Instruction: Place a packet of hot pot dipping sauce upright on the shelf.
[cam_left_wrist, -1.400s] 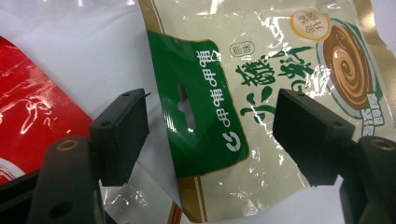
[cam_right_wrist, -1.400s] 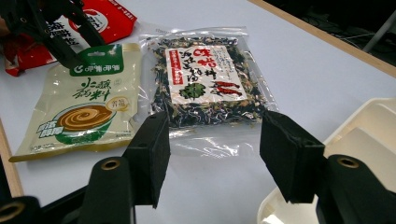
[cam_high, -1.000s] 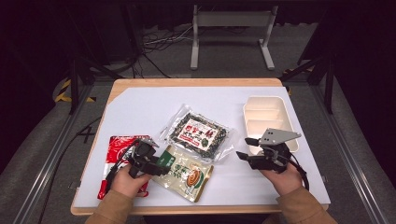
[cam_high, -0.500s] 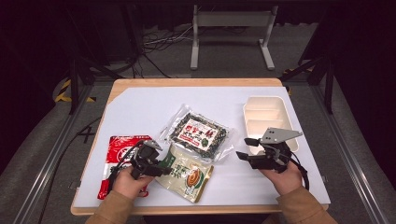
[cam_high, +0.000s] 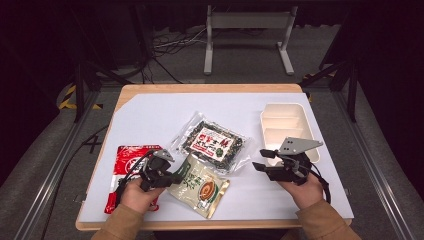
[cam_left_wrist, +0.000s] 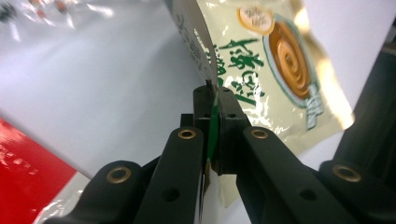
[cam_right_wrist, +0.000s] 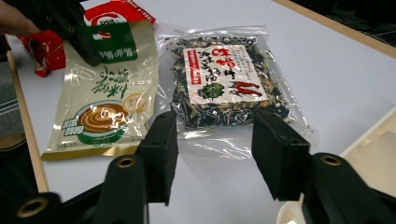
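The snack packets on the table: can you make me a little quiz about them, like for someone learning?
1. Which packet is the left gripper pinching?
2. True or false: the right gripper is squeezing the seaweed packet.
3. Which thing lies nearest the table's right edge: A the red packet, B the white tray, C the beige packet?

Key
1. The beige packet, by its green top edge.
2. False: its jaws stand apart, with nothing pressed between them.
3. B.

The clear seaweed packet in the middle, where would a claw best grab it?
Probably by the flat sealed edge of the clear seaweed packet nearest the right claw, coming in low from that side: it lies flat, its middle is bulky, and that thin clear margin faces the open jaws.
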